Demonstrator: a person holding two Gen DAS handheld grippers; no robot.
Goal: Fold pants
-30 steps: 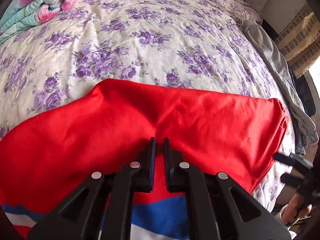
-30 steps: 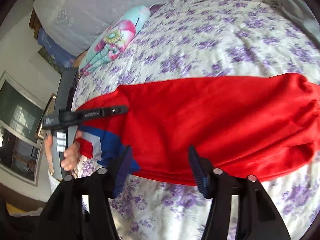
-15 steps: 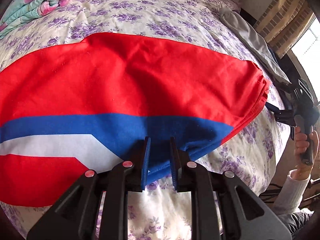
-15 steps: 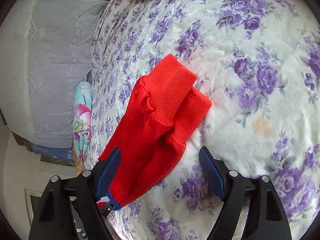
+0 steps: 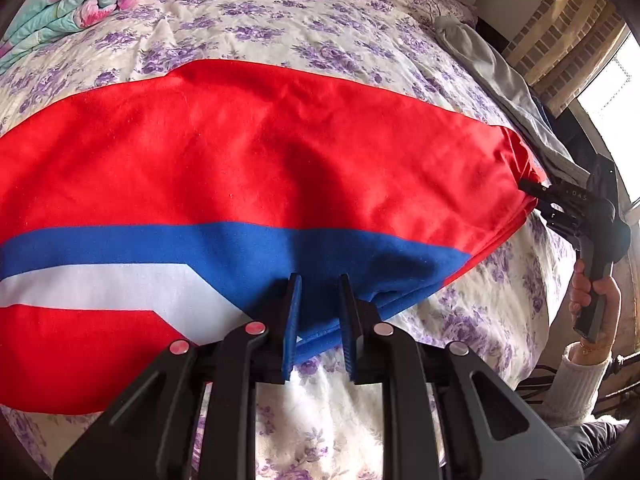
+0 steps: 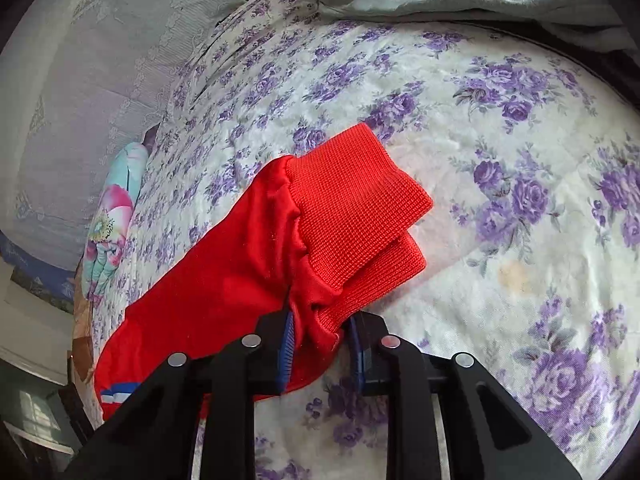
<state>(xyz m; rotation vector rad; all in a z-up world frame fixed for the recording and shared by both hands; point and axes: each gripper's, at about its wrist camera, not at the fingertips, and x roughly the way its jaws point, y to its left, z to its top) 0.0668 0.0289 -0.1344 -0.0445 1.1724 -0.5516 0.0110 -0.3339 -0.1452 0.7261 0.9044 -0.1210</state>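
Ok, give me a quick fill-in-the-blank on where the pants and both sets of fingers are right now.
1. The red pants lie on a bedspread printed with ____ flowers.
2. The left gripper straddles the pants' ____ band.
3. The right gripper is closing on the pants by the ribbed ____.

Missing words: purple; blue; cuffs

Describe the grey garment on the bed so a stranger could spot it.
Start at the bed with the purple-flowered cover. Along its far edge lies the long grey garment, crumpled lengthwise. Unlike the red pants with blue and white stripes, it is plain and held by no gripper.
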